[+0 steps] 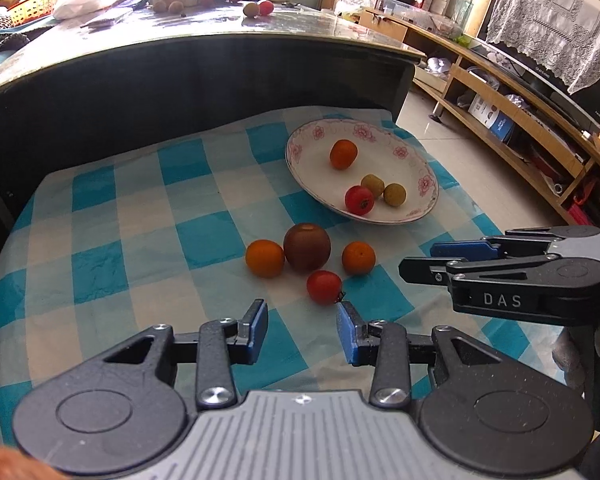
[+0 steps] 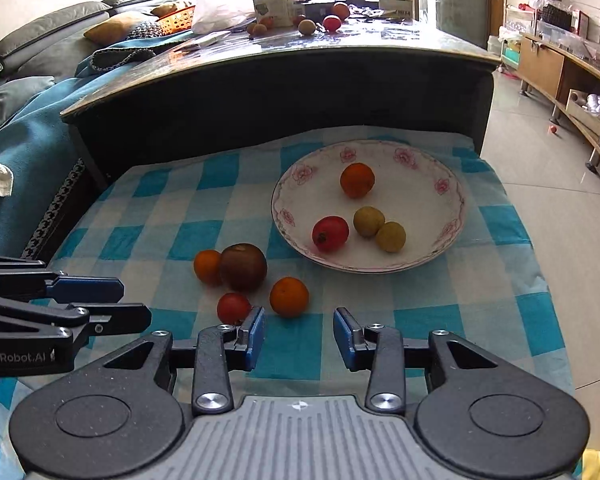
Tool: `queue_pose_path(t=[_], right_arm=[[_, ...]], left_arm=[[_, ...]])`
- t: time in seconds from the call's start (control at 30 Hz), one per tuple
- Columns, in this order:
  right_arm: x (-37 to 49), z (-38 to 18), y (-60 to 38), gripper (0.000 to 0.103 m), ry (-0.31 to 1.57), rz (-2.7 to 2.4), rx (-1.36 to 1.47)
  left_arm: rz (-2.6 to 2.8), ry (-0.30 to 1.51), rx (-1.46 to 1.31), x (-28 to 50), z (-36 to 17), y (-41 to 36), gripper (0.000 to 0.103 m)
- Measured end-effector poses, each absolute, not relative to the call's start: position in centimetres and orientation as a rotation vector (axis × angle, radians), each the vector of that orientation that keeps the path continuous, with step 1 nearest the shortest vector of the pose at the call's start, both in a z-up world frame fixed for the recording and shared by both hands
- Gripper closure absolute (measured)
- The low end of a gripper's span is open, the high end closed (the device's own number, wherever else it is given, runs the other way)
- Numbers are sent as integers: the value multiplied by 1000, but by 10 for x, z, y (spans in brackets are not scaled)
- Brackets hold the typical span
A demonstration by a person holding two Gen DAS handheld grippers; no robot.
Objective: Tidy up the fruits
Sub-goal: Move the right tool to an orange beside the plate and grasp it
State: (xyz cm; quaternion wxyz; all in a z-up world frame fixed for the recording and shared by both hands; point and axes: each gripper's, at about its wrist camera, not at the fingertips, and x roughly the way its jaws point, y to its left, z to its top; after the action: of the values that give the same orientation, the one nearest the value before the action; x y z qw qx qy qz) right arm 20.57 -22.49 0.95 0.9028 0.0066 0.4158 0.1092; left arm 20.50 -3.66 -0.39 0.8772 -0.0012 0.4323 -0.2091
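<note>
Both grippers hover low over a blue-and-white checked cloth (image 1: 148, 216), each with its blue-padded jaws parted and nothing between them. Just past the left gripper (image 1: 302, 330) lies a small red tomato-like fruit (image 1: 324, 287), close to the tip of one finger but not pressed by it. Behind that fruit sits a loose cluster on the cloth: a dark brown round fruit (image 1: 307, 247) in the middle, a small orange fruit (image 1: 265, 258) touching its left side, and another orange fruit (image 1: 358, 257) a little apart on its right. The right gripper (image 2: 299, 336) faces this second orange fruit, which lies just beyond its fingertips, untouched.

Farther back on the cloth rests a white plate (image 1: 316, 148) with a pink flower rim. It holds four pieces: one orange fruit (image 1: 343, 154) alone toward the far side, and nearer the front rim a red fruit (image 1: 359, 200) beside two yellowish-green ones (image 1: 384, 190) that touch each other.

Behind the cloth stands a dark table (image 1: 204, 68) with more fruit and a carton on top.
</note>
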Motion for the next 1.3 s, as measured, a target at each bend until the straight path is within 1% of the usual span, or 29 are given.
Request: queue_pose_path(t=[0.6, 0.7, 0.77, 0.93, 1.3], right_arm=[[247, -18, -205, 70, 931, 294, -10], [249, -19, -204, 69, 932, 292, -10], [249, -19, -203, 71, 935, 292, -14], [253, -25, -204, 78, 958, 266, -32], [247, -24, -218, 79, 972, 268, 22]], left_arm=[[-485, 952, 3, 214, -18, -40, 57], [-485, 955, 1, 215, -19, -39, 57], [-486, 952, 4, 215, -19, -40, 57], [-483, 959, 12, 215, -22, -42, 57], [-479, 980, 34, 219, -34, -45, 57]])
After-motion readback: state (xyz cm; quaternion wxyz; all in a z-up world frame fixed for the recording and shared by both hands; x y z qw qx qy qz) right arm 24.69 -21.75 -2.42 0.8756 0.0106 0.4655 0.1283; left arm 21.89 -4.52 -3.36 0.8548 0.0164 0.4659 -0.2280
